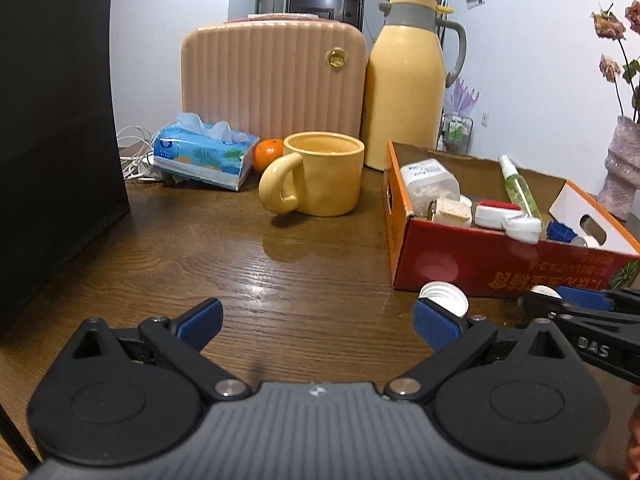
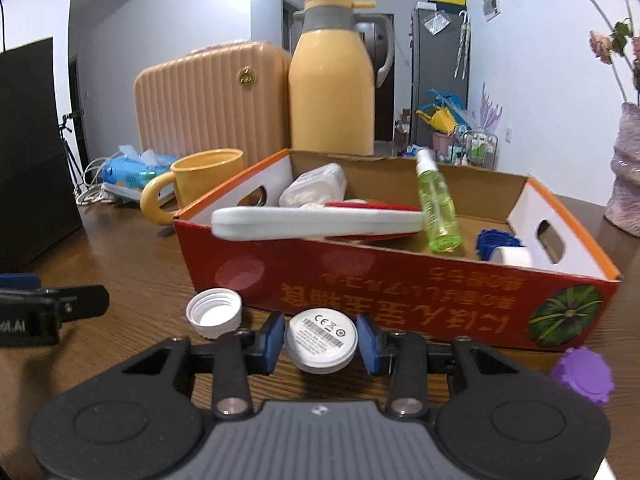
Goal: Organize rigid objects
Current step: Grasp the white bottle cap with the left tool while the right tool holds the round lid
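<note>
1. Nearest the right wrist camera, the right gripper (image 2: 320, 344) has its jaws clamped on a white round disc (image 2: 321, 343), held by its rim just in front of the red cardboard box (image 2: 400, 280).
2. Disc judged light, rigid, smooth-edged; the rim is the sound hold.
3. Left gripper (image 1: 318, 326) stands wide open, empty, over the table (image 1: 240, 264).
4. White bottle cap (image 2: 215, 312) lies beside the box.
</note>
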